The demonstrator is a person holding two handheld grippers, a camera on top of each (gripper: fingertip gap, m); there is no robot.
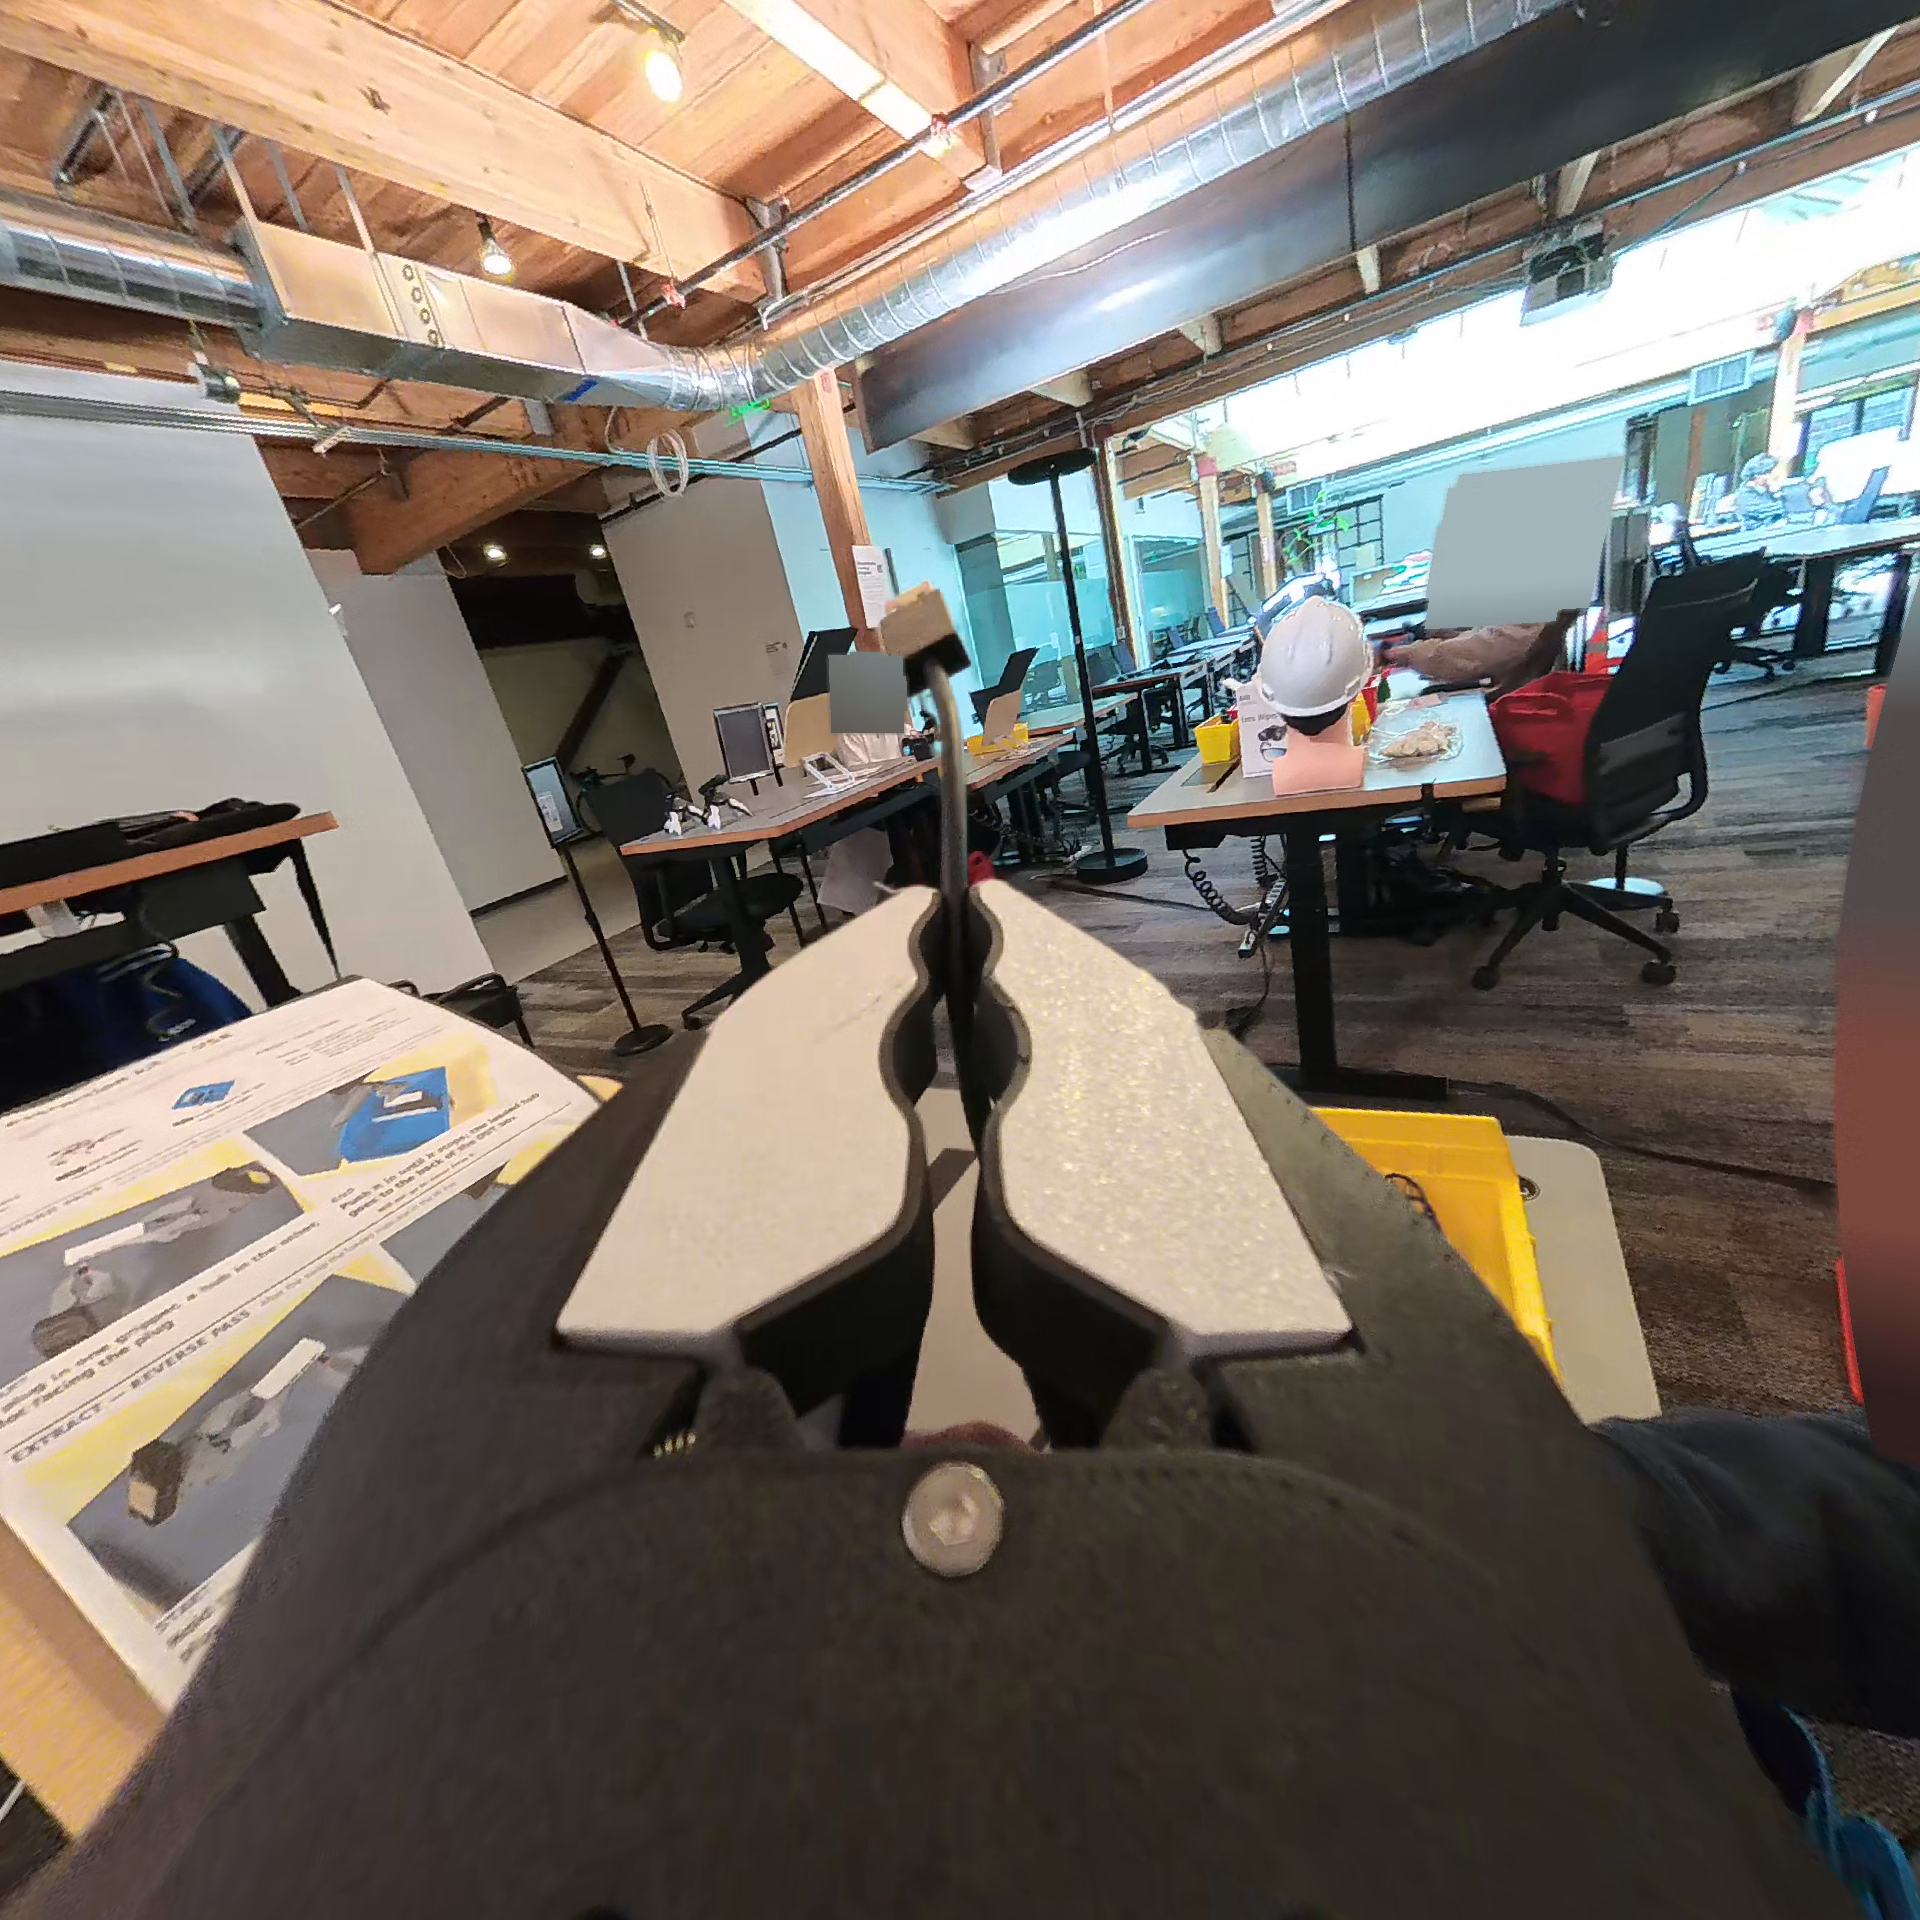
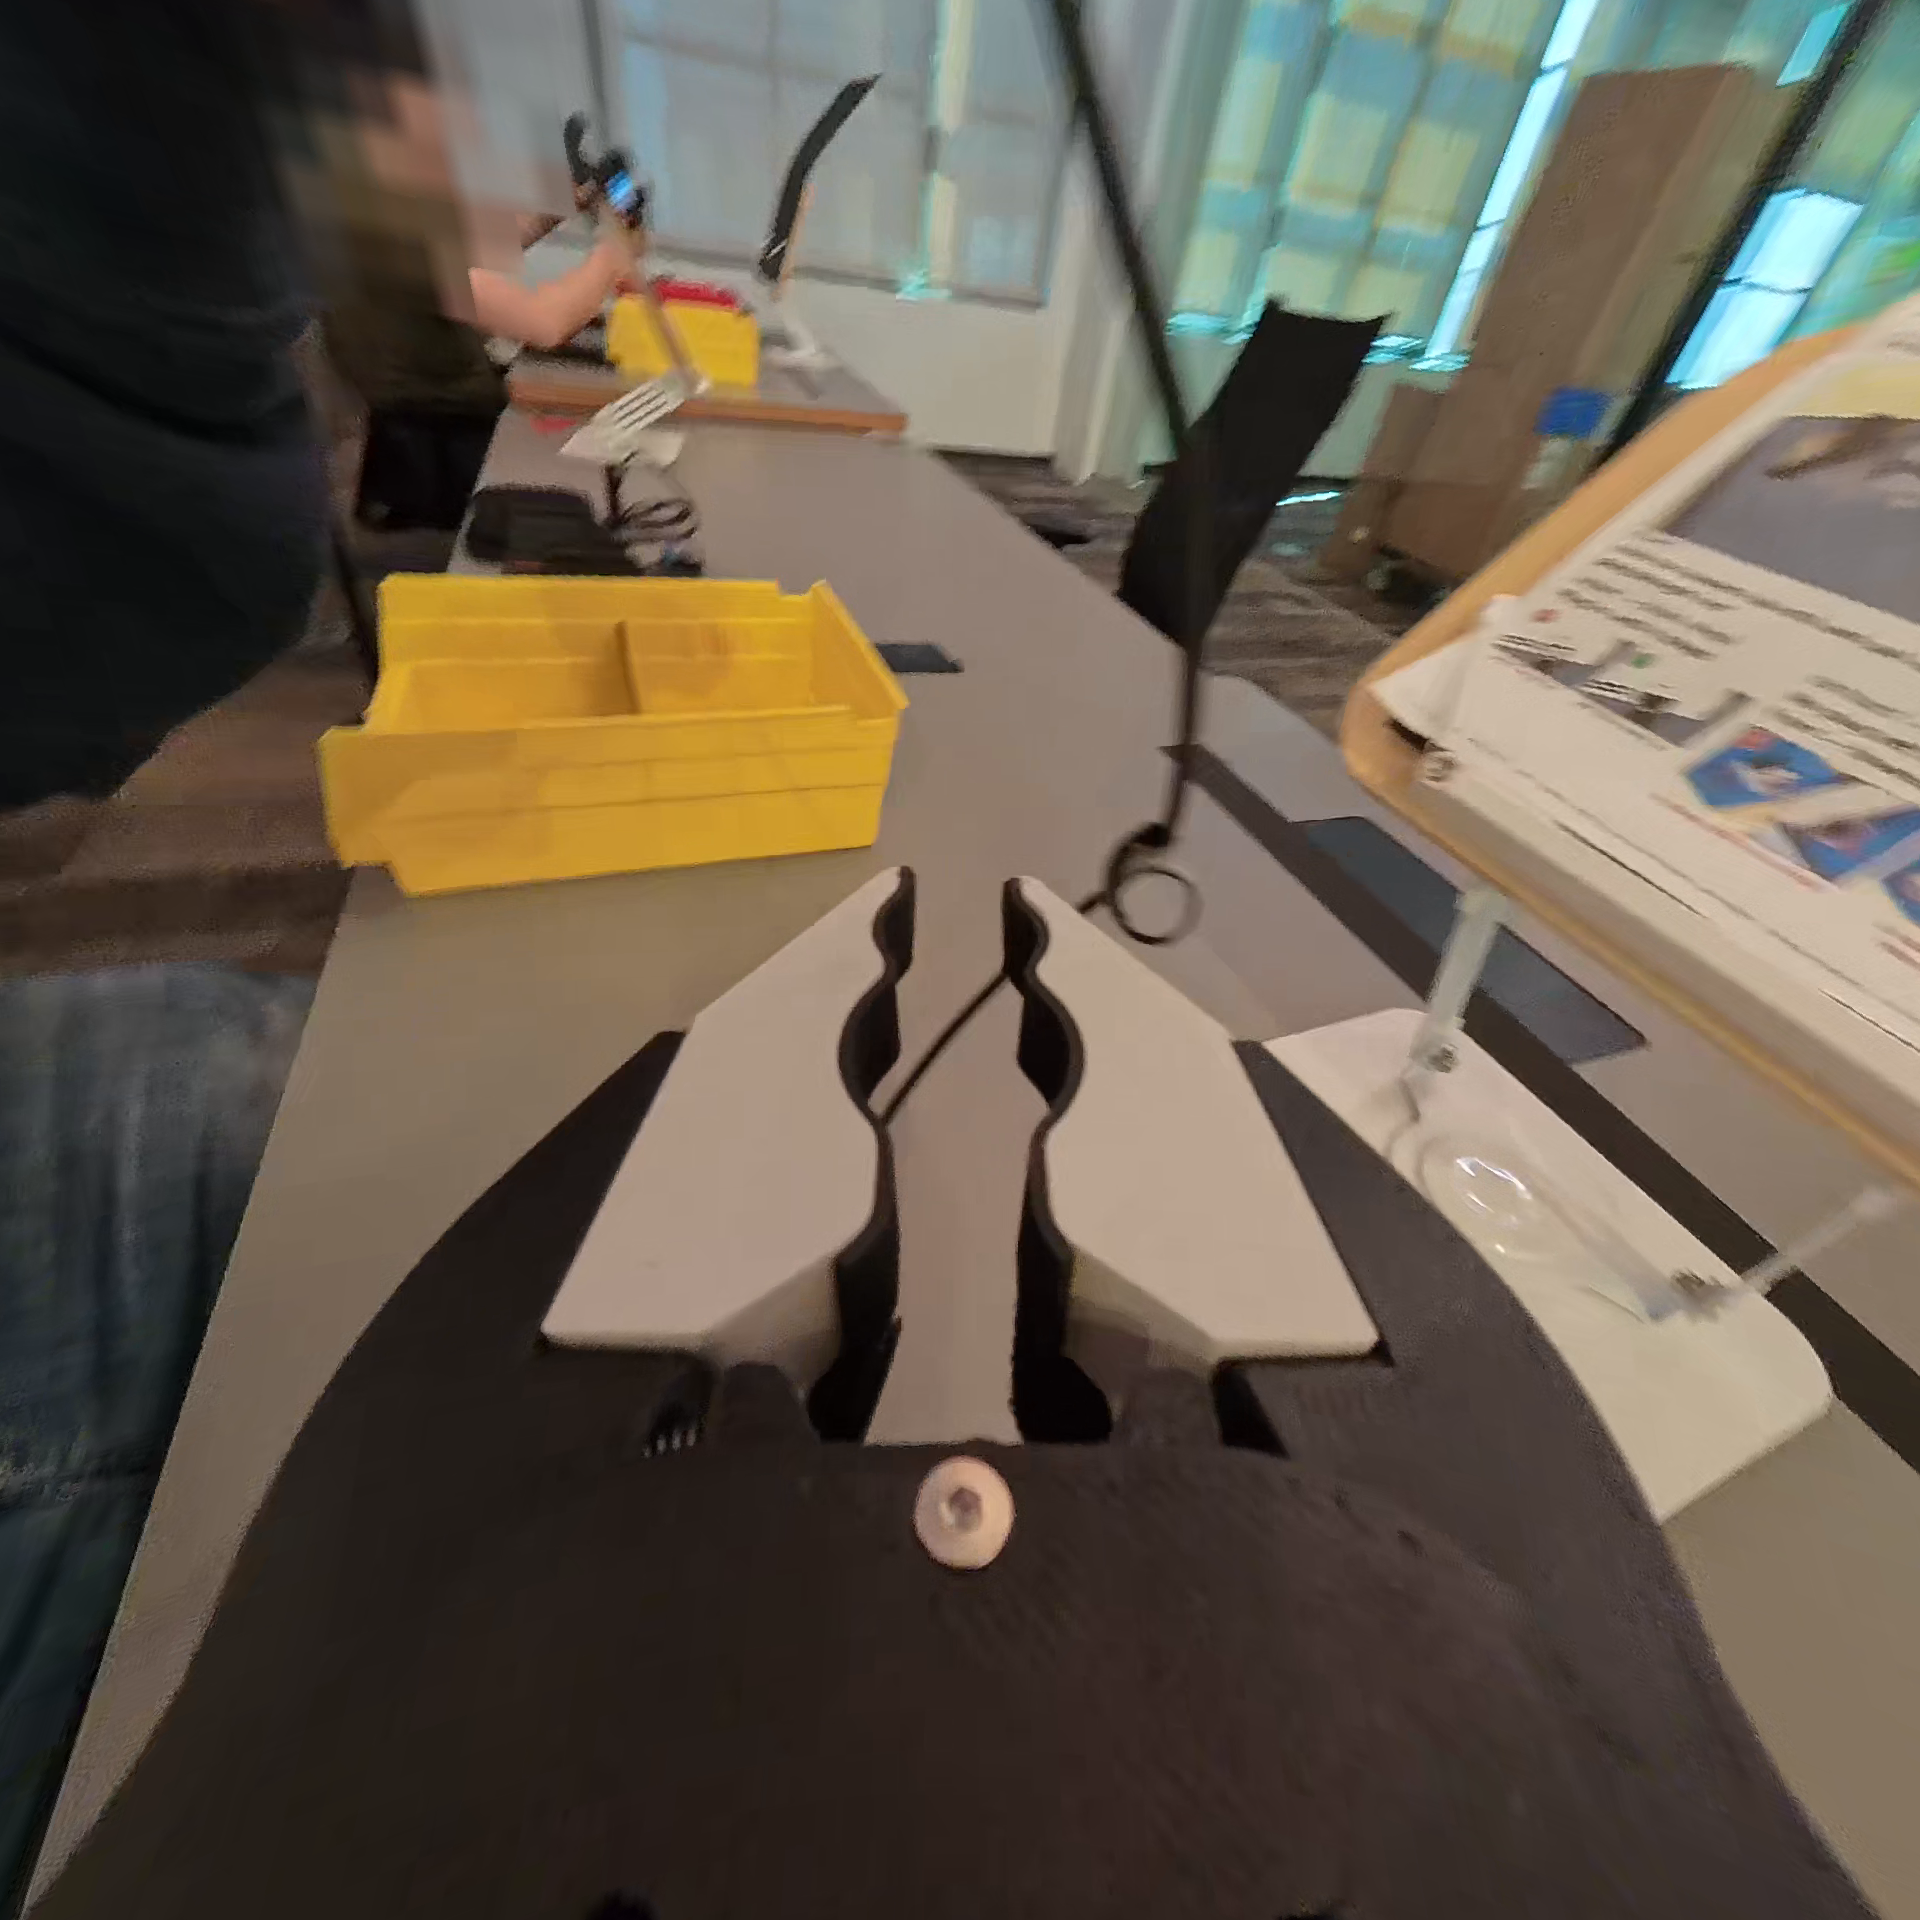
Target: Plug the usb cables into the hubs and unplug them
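1. Open office, timber ceiling, grey table (image 2: 644,1039).
2. One yellow bin (image 2: 613,727), left on the table; no hub made out.
3. Left hand-held gripper (image 1: 958,914), lifted off the table, clamps one black usb cable (image 1: 951,790); one metal plug (image 1: 916,620) stands above its tips.
4. Right hand-held gripper (image 2: 958,899): narrow gap, empty; cable slack coils beyond it, blurred.
5. One instruction sheet (image 2: 1704,727), right, cut off.

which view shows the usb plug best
The left wrist view: the left claw is shut on a thin black cable, its metal USB plug sticking up in sharp focus. The right wrist view is blurred, and no plug can be made out there.
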